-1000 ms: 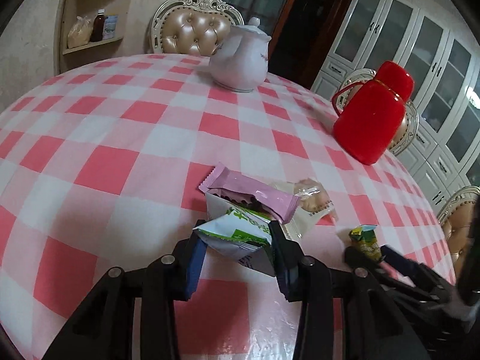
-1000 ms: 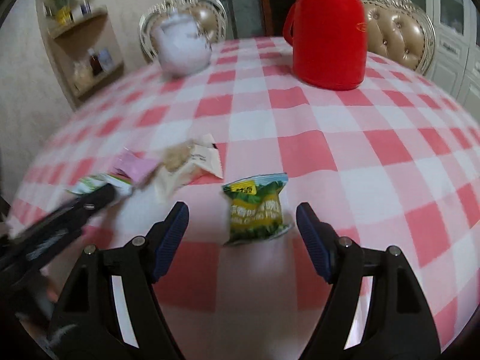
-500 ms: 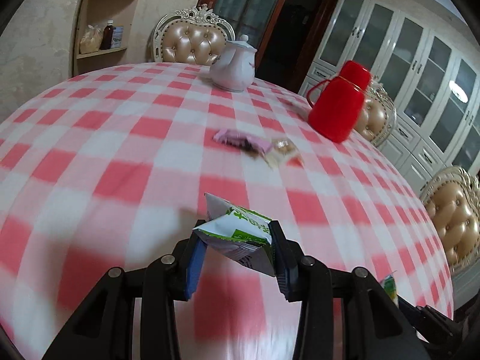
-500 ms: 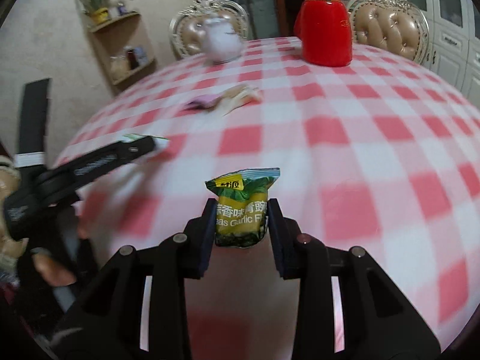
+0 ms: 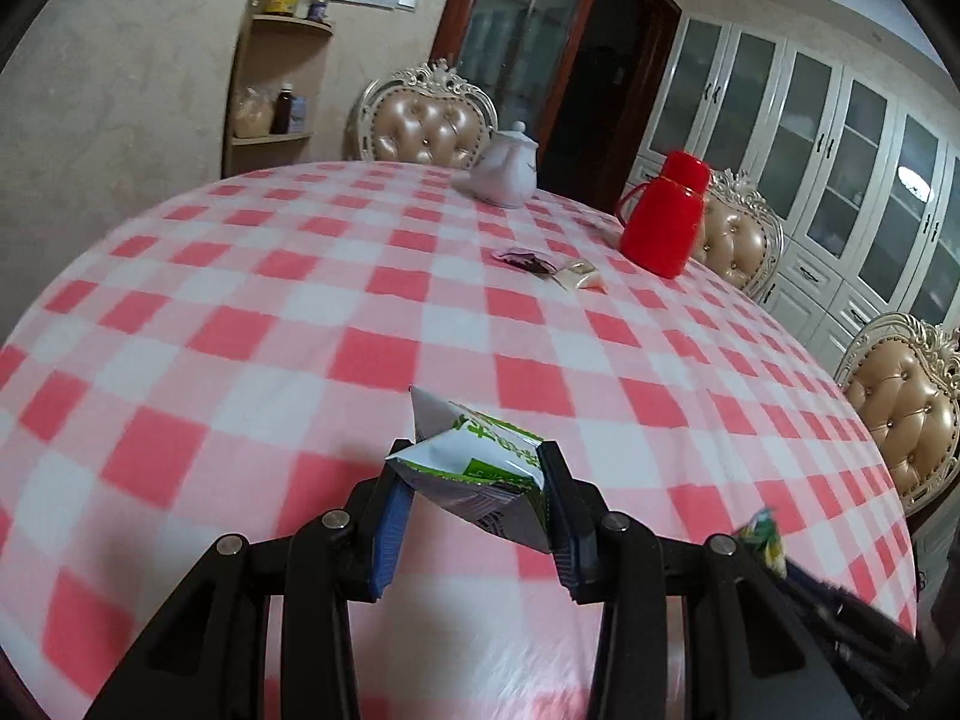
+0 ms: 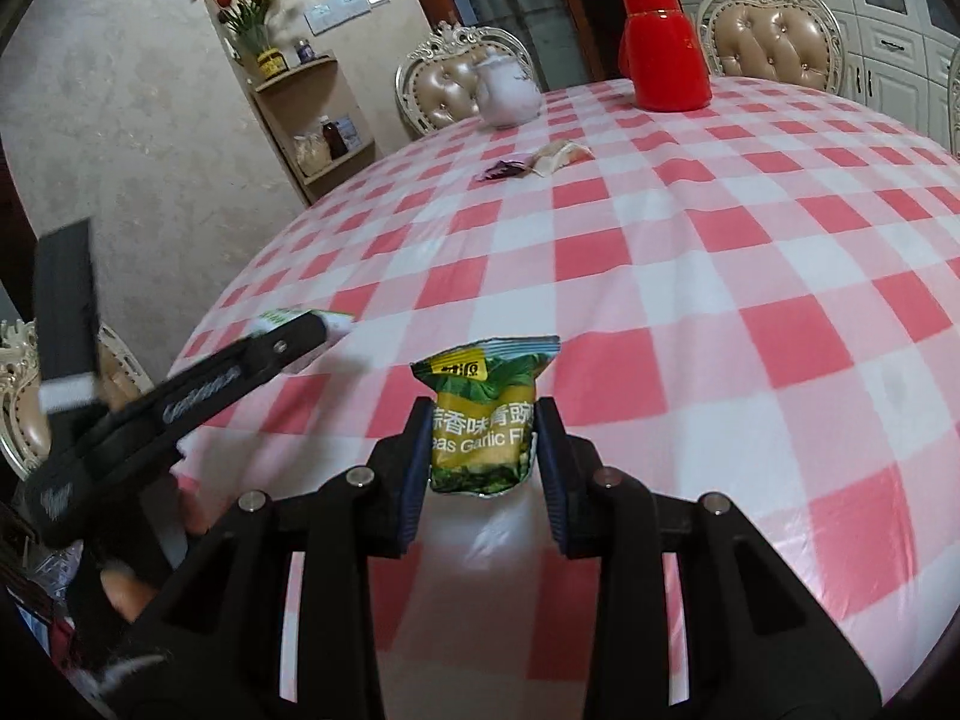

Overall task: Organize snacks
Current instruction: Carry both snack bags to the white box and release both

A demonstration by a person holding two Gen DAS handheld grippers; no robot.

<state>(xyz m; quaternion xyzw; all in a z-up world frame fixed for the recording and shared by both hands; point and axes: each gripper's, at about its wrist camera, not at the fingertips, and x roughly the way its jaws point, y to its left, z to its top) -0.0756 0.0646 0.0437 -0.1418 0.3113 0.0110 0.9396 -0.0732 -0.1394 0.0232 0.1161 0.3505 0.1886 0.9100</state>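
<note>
My left gripper is shut on a white and green snack packet, held above the near part of the checked table. My right gripper is shut on a green and yellow pea snack bag, also lifted off the cloth. In the right wrist view the left gripper shows at the left with its packet tip. The green bag peeks in at the lower right of the left wrist view. A purple snack pack and a pale clear pack lie far off on the table.
A white teapot and a red thermos jug stand at the far side. Padded chairs ring the table. A corner shelf with jars and flowers is on the left wall. A gloved hand holds the left tool.
Both grippers pulled back toward the near table edge with their packets. The right gripper closed on the green bag and lifted it. The purple and pale packs now lie far ahead.
</note>
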